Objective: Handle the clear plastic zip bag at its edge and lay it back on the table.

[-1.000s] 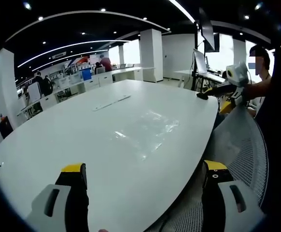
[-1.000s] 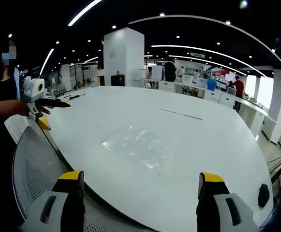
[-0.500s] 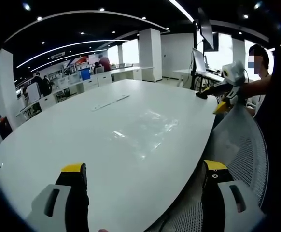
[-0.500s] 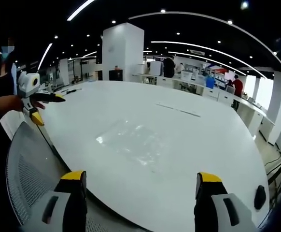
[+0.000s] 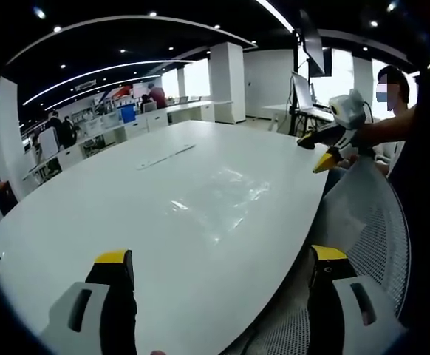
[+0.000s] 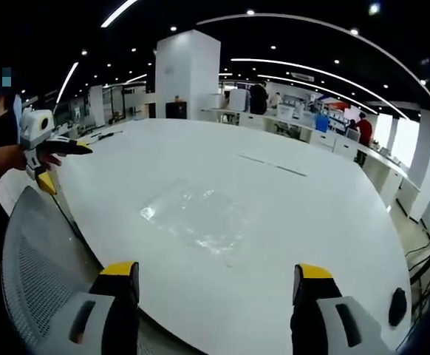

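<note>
The bag [image 6: 191,220] lies flat on the white table [image 6: 326,214], clear and crinkled, catching glare along its creases. In your left gripper view the bag [image 5: 233,196] sits toward the table's near right part, well in from the edge, with bare table [image 5: 89,214] all around it. Nothing touches it.

Your right gripper [image 6: 210,310] hangs over the table's near edge with its two yellow-tipped jaws spread wide and nothing between them; the bag is ahead of the jaws, apart from them. Your left gripper [image 5: 221,303] is likewise held wide, jaws empty, low over the near edge, with the bag ahead and slightly right.

In your left gripper view your right gripper [image 5: 332,139] comes in from the right, held in your hand [image 5: 363,134] above the table's far right edge. In your right gripper view your left gripper [image 6: 43,145] shows at the left, held in your hand [image 6: 8,157] just off the table's edge.

A mesh chair back [image 6: 41,266] stands beside the table below that hand; it also shows in the left gripper view [image 5: 366,214]. A thin strip [image 6: 272,164] lies on the table beyond the bag. Farther back are a white pillar [image 6: 187,78], desks and standing people [image 6: 259,98].
</note>
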A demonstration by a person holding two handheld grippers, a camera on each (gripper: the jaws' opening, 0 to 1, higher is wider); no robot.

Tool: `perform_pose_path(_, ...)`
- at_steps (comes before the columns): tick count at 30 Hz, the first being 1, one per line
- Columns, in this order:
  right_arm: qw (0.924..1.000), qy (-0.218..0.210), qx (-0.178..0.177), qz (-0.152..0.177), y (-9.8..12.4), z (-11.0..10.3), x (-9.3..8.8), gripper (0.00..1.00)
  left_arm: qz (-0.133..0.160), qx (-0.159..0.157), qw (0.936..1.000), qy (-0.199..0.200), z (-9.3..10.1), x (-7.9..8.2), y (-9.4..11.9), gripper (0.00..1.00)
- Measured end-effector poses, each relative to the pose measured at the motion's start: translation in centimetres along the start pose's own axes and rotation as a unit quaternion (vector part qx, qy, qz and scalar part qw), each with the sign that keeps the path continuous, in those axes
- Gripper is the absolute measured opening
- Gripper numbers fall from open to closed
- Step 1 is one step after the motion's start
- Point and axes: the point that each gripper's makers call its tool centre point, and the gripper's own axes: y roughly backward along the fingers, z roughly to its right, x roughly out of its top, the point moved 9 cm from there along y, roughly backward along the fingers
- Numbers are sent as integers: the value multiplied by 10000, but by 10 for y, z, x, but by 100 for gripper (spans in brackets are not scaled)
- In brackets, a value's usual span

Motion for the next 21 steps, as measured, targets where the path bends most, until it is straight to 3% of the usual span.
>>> perform_pose_path(21,9989,201,-47,-420,-37,18,6,72,-77,-66,9999,-40,8,2,-2,97)
